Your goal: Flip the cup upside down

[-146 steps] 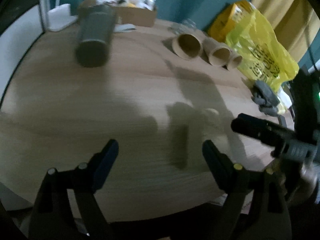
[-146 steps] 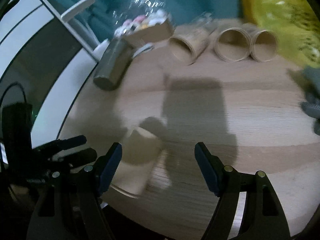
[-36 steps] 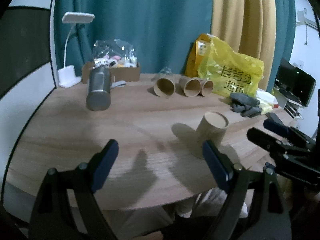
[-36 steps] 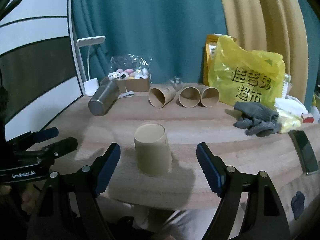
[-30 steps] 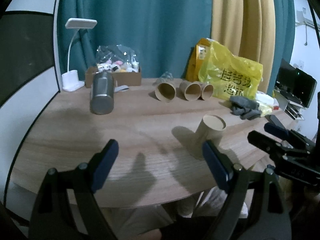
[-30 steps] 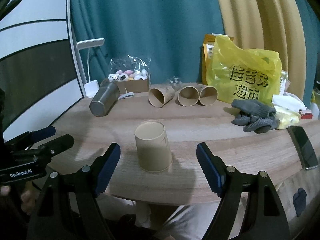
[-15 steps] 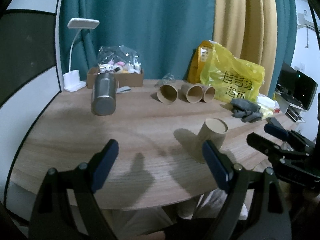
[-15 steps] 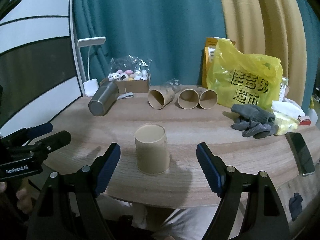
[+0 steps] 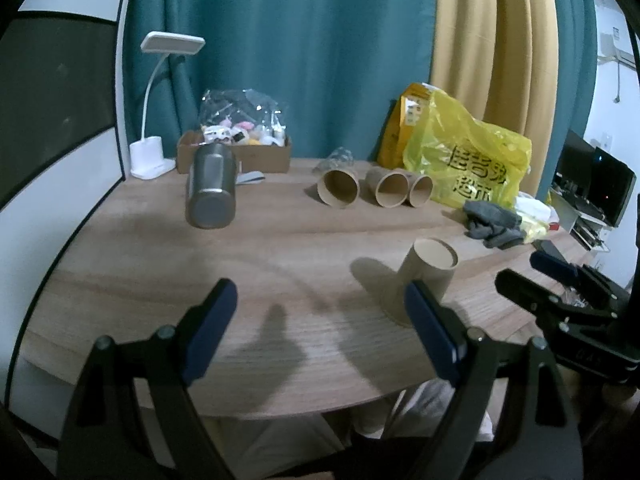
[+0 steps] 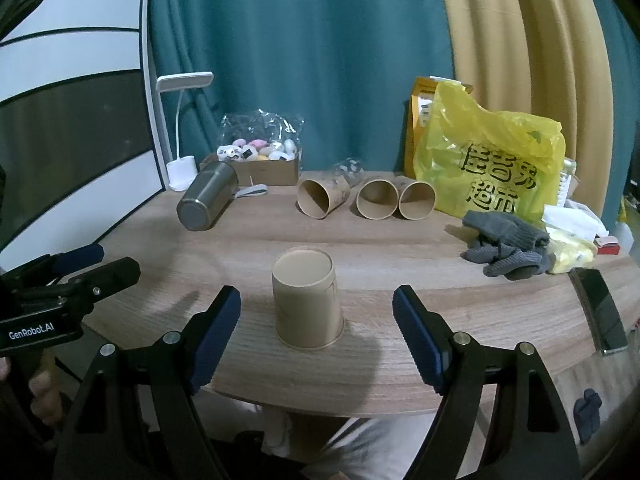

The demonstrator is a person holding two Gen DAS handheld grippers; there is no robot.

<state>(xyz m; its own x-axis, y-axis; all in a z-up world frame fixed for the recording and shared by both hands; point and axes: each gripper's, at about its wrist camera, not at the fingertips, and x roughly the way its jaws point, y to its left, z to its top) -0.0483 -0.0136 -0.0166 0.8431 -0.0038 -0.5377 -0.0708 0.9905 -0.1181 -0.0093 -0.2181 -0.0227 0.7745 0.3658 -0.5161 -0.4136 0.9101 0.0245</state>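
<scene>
A brown paper cup [image 10: 307,297] stands upside down near the front edge of the round wooden table [image 10: 400,248]. It also shows in the left wrist view [image 9: 420,280]. My right gripper [image 10: 316,336] is open and empty, back from the cup with one finger to each side of it. My left gripper [image 9: 320,332] is open and empty, to the left of the cup over the table's front. Each gripper shows in the other's view: the right gripper [image 9: 560,288], the left gripper [image 10: 76,272].
Three paper cups [image 10: 364,198] lie on their sides at the back. A steel tumbler [image 10: 206,200] lies to the left. A cardboard box [image 10: 256,170], a white lamp [image 10: 182,128], a yellow bag [image 10: 492,160], grey gloves [image 10: 504,248] and a phone [image 10: 598,312] ring the table.
Since 4.9 s ago both grippers have drawn back and levelled out. In the last second the views shift only slightly; the cup stays put and both grippers stay open.
</scene>
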